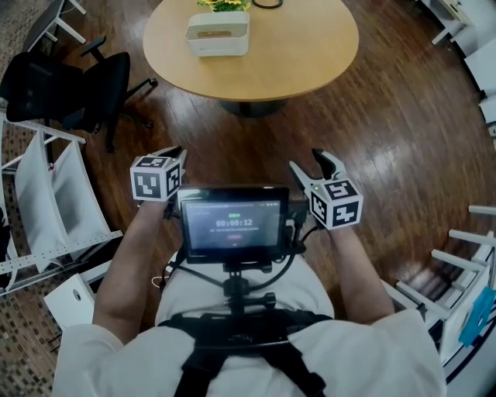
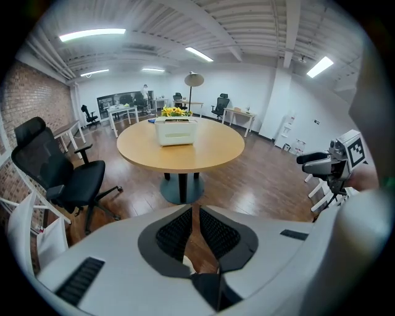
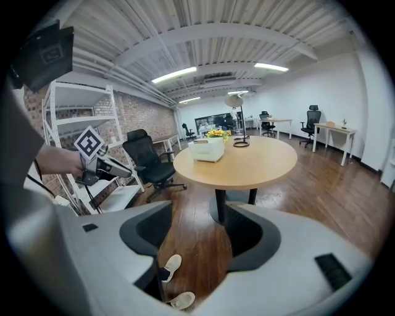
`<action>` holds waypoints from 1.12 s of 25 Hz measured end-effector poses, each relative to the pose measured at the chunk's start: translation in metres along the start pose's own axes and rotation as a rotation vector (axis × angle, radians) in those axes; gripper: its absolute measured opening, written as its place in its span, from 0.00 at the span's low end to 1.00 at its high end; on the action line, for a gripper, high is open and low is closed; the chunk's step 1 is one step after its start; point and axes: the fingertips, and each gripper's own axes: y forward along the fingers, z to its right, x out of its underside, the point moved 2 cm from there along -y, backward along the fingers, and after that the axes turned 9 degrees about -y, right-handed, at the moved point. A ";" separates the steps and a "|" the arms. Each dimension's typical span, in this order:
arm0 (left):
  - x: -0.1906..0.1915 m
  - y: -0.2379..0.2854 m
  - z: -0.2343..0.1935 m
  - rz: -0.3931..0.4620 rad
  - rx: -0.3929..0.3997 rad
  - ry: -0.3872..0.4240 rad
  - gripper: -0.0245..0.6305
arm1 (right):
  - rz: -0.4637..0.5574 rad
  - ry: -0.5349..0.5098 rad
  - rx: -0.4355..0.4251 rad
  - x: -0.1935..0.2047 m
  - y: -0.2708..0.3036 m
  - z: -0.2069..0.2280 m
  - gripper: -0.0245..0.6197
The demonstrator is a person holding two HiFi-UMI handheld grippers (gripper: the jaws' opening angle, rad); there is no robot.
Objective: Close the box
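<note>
Only the gripper views show the office's brick wall (image 2: 31, 102). The head view gives just wood floor (image 1: 387, 139) and the round table (image 1: 310, 54) bearing the white box (image 1: 218, 34), well apart from both grippers. The left gripper (image 2: 192, 213) is pinched together and empty. The right gripper (image 3: 197, 216) gapes wide and empty above the person's shoes (image 3: 171, 265).

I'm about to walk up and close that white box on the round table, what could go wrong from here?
1. The box sits toward the far side of the table, with the flowers just behind it; a long reach may knock them.
2. The office chair stands near the table on the left and could snag you.
3. The box might slide when pressed.
</note>
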 end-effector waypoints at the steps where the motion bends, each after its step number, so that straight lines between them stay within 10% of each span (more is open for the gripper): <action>1: -0.005 0.007 -0.004 -0.005 0.006 0.000 0.09 | -0.005 0.000 0.004 -0.004 0.006 0.003 0.47; 28: -0.018 0.024 -0.019 0.009 0.023 -0.054 0.09 | -0.052 -0.106 -0.009 -0.041 0.041 -0.001 0.45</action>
